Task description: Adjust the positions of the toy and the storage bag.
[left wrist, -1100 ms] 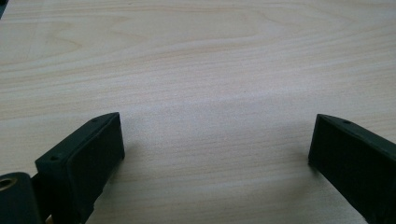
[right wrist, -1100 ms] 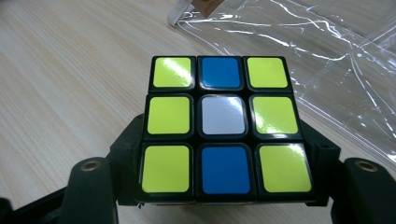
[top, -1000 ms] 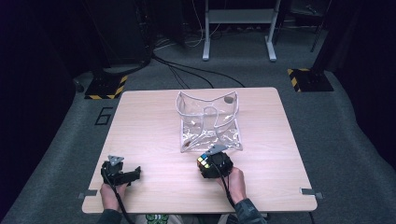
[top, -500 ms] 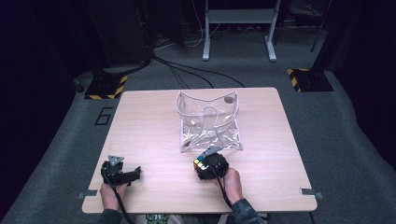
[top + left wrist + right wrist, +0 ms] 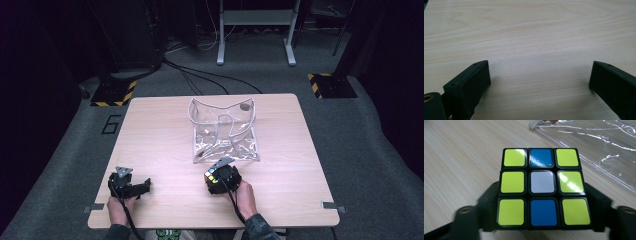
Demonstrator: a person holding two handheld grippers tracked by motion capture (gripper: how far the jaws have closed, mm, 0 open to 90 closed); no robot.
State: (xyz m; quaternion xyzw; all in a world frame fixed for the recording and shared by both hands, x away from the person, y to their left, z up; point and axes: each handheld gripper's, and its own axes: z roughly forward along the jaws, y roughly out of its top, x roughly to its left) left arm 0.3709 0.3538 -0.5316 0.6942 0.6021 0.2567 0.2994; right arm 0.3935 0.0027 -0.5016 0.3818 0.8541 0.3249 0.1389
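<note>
My right gripper [image 5: 216, 181] sits near the front edge of the table [image 5: 160, 125], about midway along it, with the puzzle cube [image 5: 541, 187] between its jaws. Those jaws have just been opening, and I cannot tell whether the pads are pressing on the cube's sides. The clear plastic pouch [image 5: 225, 131] lies just beyond the cube, toward the table's middle. My left gripper [image 5: 131, 186] rests near the front left corner, jaws spread wide over bare wood, holding nothing.

cube [image 5: 541, 188] hiding blurred fingers [image 5: 487, 206], contact unclear
</note>
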